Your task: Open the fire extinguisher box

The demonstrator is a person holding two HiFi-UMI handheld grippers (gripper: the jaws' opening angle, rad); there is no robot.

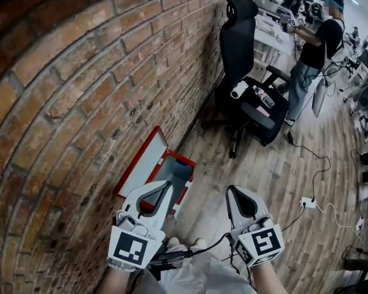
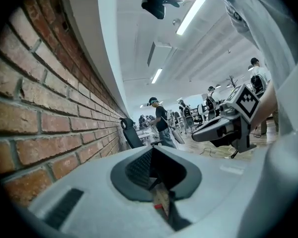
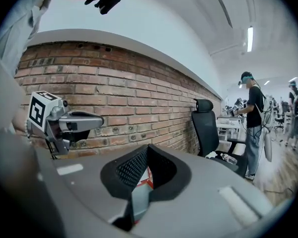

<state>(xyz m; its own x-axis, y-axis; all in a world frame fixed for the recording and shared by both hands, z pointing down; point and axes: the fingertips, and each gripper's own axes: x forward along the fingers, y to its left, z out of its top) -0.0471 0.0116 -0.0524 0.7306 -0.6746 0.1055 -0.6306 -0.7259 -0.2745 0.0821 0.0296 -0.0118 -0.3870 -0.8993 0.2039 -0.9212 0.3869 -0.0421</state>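
At the foot of the brick wall (image 1: 67, 90), the red fire extinguisher box (image 1: 185, 162) sits open, its lid (image 1: 141, 164) leaning against the bricks, so the task looks finished. Above it hover the left gripper (image 1: 164, 186) and right gripper (image 1: 233, 192), both with jaws together and empty.
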